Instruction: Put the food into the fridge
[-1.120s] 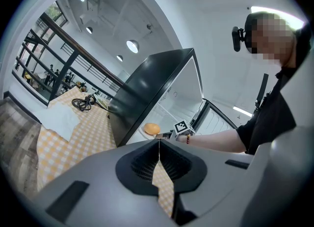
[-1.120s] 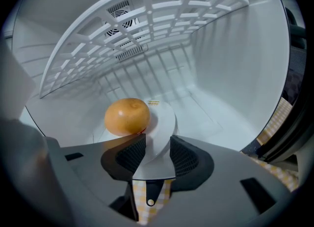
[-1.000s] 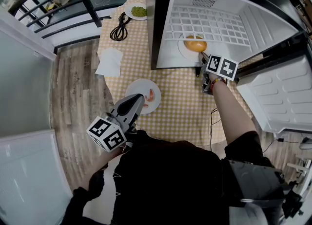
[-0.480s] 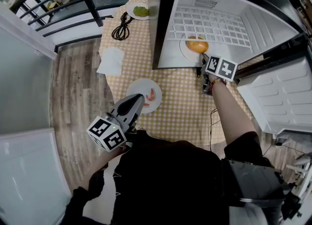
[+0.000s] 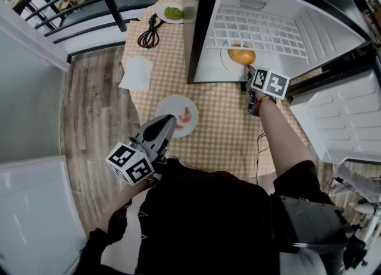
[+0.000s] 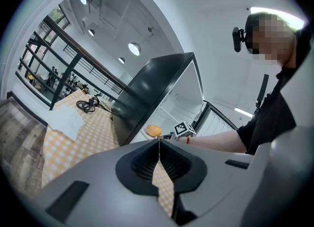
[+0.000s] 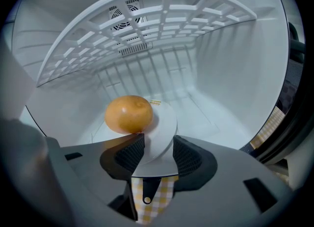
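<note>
The orange bun [image 7: 129, 114] sits on its white plate [image 7: 164, 123] on the fridge [image 5: 321, 36] floor, straight ahead of my right fingers [image 7: 189, 158]. They have just been opening and straddle the plate's near rim, gripping nothing. My left fingers [image 6: 147, 164] are closed and empty.

The right gripper [image 7: 158, 146] reaches into the white fridge [image 7: 235, 73], and its dark ribbed jaws, which have just been opening, stand apart with the near rim of a white plate [image 7: 164, 123] between them, the pads not pressing on it. The plate rests on the fridge floor and carries a round orange food [image 7: 129, 114] on its left half, just beyond the left jaw's tip. A white slatted shelf [image 7: 147, 29] arches overhead, a fan grille [image 7: 120, 12] sits in the back wall behind it, and a yellow checked cloth [image 7: 152, 191] shows low in the gap between the jaws
</note>
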{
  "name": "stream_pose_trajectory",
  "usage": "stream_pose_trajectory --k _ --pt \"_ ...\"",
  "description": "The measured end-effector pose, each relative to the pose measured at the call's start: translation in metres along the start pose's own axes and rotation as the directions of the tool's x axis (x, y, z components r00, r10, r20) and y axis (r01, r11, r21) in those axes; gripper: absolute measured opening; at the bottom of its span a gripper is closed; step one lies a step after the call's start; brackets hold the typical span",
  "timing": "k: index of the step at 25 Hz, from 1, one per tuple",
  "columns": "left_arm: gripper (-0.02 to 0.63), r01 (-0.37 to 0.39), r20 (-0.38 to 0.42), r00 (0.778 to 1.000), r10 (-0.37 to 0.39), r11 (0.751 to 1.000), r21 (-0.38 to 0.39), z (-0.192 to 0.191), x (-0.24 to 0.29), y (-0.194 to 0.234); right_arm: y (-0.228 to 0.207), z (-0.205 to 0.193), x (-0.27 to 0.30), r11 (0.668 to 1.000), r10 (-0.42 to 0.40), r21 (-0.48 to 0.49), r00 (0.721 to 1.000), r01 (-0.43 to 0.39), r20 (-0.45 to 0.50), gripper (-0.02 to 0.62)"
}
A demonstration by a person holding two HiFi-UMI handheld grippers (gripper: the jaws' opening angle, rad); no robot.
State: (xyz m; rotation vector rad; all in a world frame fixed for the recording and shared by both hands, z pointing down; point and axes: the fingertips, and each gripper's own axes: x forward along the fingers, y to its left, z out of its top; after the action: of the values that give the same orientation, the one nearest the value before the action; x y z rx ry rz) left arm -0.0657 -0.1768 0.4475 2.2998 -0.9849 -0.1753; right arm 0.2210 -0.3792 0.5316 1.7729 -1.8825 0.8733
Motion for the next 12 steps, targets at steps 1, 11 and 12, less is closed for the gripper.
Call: stream_pose_trajectory --k 1,11,12 --pt "0.017 -0.001 -0.001 1.0 0.001 1.0 -0.001 -0.0002 -0.0004 0.0 0.0001 0.0 -0.0003 1.0 -0.002 -0.003 1.0 0.002 -0.001 0.181" --pt "0.017 0.0 -0.002 1.0 0.0 1.0 -0.005 -0.0025 -0.0042 -0.0004 0.0048 0.001 -0.0035 0.984 -0.051 -0.171 0.999 0.051 0.006 0.201" --pt "0.017 -0.001 -0.002 1.0 0.001 1.0 -0.006 -0.0028 -0.0044 -0.0004 0.0046 0.0006 -0.0033 0.985 -0.049 -0.162 0.999 0.049 0.006 0.201"
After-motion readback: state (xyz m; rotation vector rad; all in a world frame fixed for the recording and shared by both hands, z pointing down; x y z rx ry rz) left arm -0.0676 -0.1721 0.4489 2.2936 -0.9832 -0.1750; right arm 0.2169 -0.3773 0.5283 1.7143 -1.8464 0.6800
